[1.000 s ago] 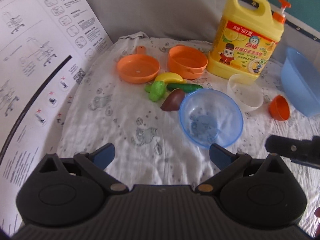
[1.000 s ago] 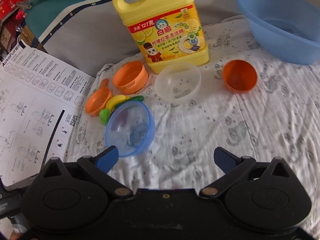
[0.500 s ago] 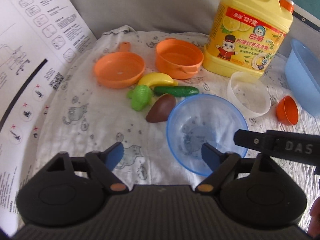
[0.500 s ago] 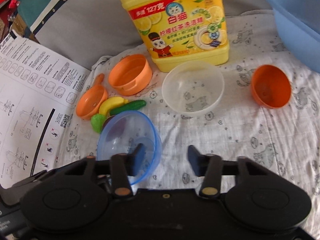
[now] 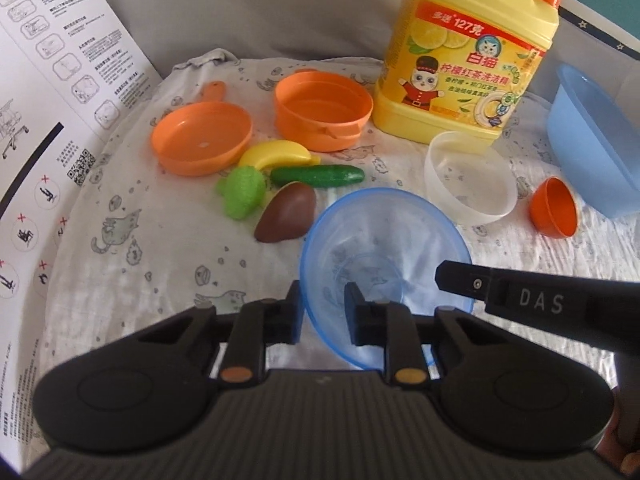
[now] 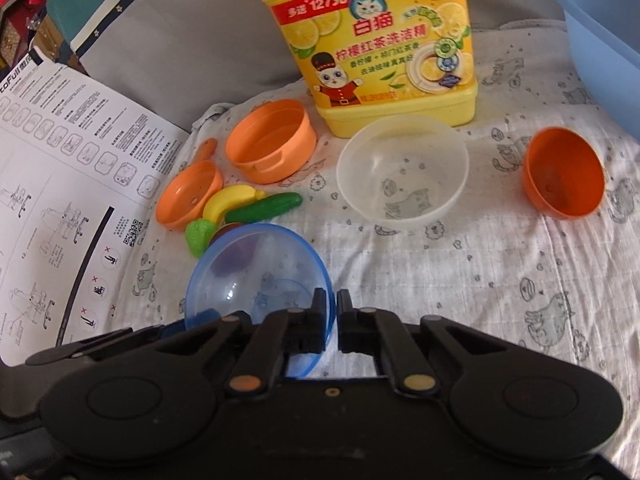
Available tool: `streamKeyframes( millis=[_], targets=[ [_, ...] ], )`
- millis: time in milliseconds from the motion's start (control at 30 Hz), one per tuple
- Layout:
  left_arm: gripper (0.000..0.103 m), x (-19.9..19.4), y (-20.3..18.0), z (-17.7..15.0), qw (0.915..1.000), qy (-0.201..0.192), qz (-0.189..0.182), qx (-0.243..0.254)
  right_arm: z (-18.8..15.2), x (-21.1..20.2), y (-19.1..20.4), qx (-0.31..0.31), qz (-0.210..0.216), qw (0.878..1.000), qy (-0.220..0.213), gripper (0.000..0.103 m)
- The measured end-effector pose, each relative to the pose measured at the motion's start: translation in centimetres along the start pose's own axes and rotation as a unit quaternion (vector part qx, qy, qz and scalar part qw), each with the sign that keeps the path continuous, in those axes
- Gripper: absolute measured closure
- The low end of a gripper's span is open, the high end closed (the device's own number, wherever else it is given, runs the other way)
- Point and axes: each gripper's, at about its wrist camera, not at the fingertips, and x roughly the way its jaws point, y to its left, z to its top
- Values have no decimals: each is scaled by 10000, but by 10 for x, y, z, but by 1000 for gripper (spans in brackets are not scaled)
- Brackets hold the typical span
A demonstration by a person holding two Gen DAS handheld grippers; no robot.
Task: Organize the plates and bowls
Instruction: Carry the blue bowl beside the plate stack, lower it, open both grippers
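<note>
At the far left, a printed white instruction sheet (image 5: 60, 92) was seen lying beside the patterned white cloth (image 5: 132, 240). On the cloth, a shallow orange plastic pan (image 5: 200, 138) and a round orange plastic pot (image 5: 322, 114) were set at the far side, with a toy banana (image 5: 276, 154), a toy cucumber (image 5: 318, 175), a green toy vegetable (image 5: 244, 192) and a brown toy piece (image 5: 286, 218) clustered just nearer.

Near the middle, the translucent blue plastic bowl (image 5: 384, 264) was found gripped on two sides. The left gripper (image 5: 322, 310) was narrowed onto the bowl's near-left rim, one finger outside and one inside the wall. The right gripper (image 6: 331, 322) was closed almost fully on the bowl's right rim, the wall pinched between its fingers.

Further right, a clear plastic bowl (image 5: 468, 182) was seen in front of the yellow detergent jug (image 5: 468, 64), then a small orange plastic bowl (image 5: 554, 208) tipped on its side, and a large blue plastic basin (image 5: 596, 140) at the far right.

The step in hand was judged to be the grasping of the blue bowl. Next, a steady lift would be called for, probably toward the clear bowl for nesting, with both grips kept level so the thin rim would not slip.
</note>
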Motion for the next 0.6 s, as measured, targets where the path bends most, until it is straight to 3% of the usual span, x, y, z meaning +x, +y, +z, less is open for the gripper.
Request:
streamKeyframes(
  millis=[300,600],
  targets=[
    [82,-32,-22,-11,9998,-45,-134,111,-17,-39,-16,152,51,9999,-59,98],
    [81,-73,-65,-45,9980,42,-431,451,-55,-100,-48,337,17,9992,-215,98]
  ],
)
